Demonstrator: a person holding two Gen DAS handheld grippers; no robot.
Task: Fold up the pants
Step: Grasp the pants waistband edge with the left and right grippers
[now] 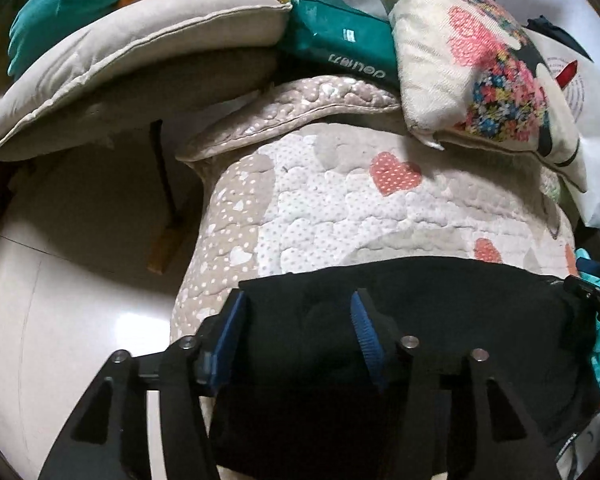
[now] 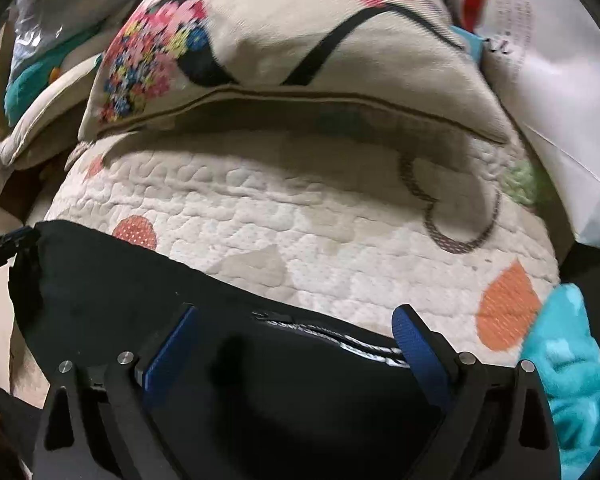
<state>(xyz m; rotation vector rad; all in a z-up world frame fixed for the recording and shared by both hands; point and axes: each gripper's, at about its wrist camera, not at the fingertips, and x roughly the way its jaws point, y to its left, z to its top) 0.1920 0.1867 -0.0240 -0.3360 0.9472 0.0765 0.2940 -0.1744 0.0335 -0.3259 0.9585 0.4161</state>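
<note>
Black pants (image 1: pixel 440 304) lie on a quilted heart-print cover (image 1: pixel 340 208); they also show in the right wrist view (image 2: pixel 108 280), where a white drawstring (image 2: pixel 364 346) lies at their edge. My left gripper (image 1: pixel 300 320) is open, its blue pads over the pants' left part near the cover's left edge. My right gripper (image 2: pixel 296 344) is open wide above the pants near the drawstring. Neither holds cloth. Each gripper's tip peeks into the other's view at the frame edge.
A floral cushion (image 1: pixel 480 72) lies at the back of the cover (image 2: pixel 300 208), with a beige cushion (image 1: pixel 132 52) and a teal package (image 1: pixel 340 44) further left. A white bag (image 2: pixel 560 100) stands at the right. Turquoise cloth (image 2: pixel 568 360) lies right of the pants. Pale floor (image 1: pixel 80 320) lies to the left.
</note>
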